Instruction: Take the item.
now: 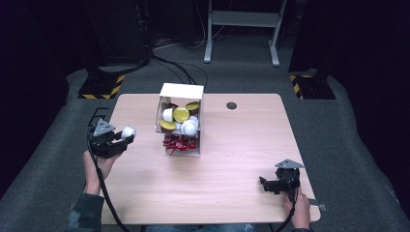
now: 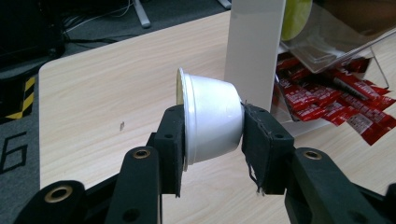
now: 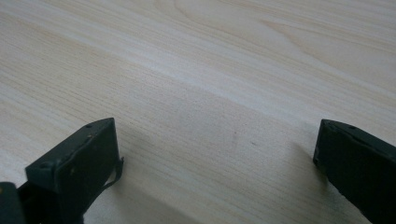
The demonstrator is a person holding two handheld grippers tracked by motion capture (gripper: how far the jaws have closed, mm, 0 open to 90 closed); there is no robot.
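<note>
Left gripper view puts us right at the jaws: the two black pads of the left gripper (image 2: pixel 214 135) press on either side of a small white cup (image 2: pixel 210 119), which lies on its side between them, rim and yellowish lid turned to the picture's left. Just past the cup we see the white side wall of the box (image 2: pixel 254 46), and beside that wall, at its foot, a heap of red sachets (image 2: pixel 336 102) under a clear plastic flap.

In the high view, the left gripper (image 1: pixel 112 140) holds that cup (image 1: pixel 128 132) to the left of the box (image 1: pixel 181 118), near but apart from it, above the table (image 1: pixel 232 159). The box stands at the table's middle, holding more white cups with yellow lids, the red sachets (image 1: pixel 180 143) at its near end.

The right gripper (image 1: pixel 271 184) sits well to the right of the box, close to the table's near edge. In the right gripper view we find its jaws spread wide, with bare wood (image 3: pixel 210 93) between them.
</note>
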